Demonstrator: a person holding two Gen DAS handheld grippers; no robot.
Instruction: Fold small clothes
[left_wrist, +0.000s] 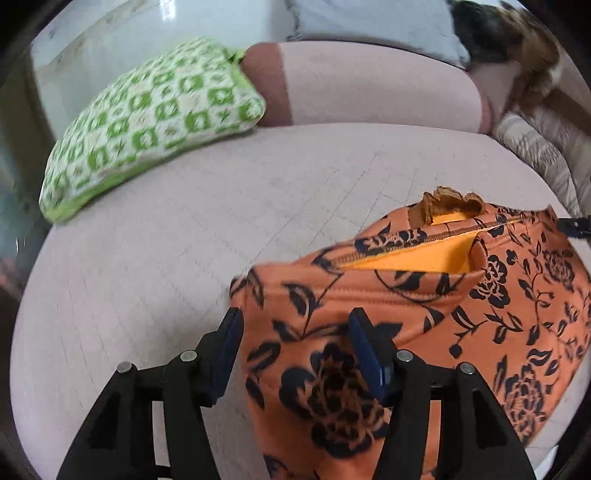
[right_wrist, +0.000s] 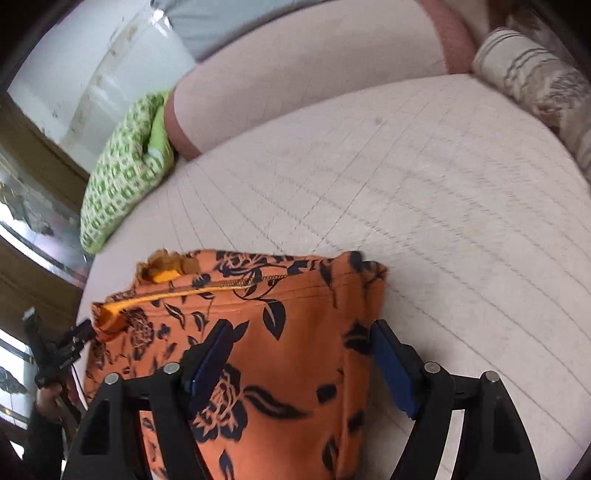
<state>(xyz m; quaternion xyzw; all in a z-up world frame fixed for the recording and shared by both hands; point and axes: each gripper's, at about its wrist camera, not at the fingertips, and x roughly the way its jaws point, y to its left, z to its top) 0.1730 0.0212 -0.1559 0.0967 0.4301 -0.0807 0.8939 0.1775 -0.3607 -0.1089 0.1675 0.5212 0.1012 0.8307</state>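
Both grippers wide over orange garment (left_wrist: 424, 314) — only left view shows cat (left_wrist: 517, 40).

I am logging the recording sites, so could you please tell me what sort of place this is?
Probably a bedroom or living room at home: the orange floral garment lies on a pale quilted mattress or daybed, with a green patterned cushion and a pink bolster behind.

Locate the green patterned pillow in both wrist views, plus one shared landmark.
Left wrist: green patterned pillow upper left, lying on the bed against the pink bolster.
Right wrist: pillow at the left edge, mid-height, partly cropped.
Shared landmark: orange floral garment, bottom of both.
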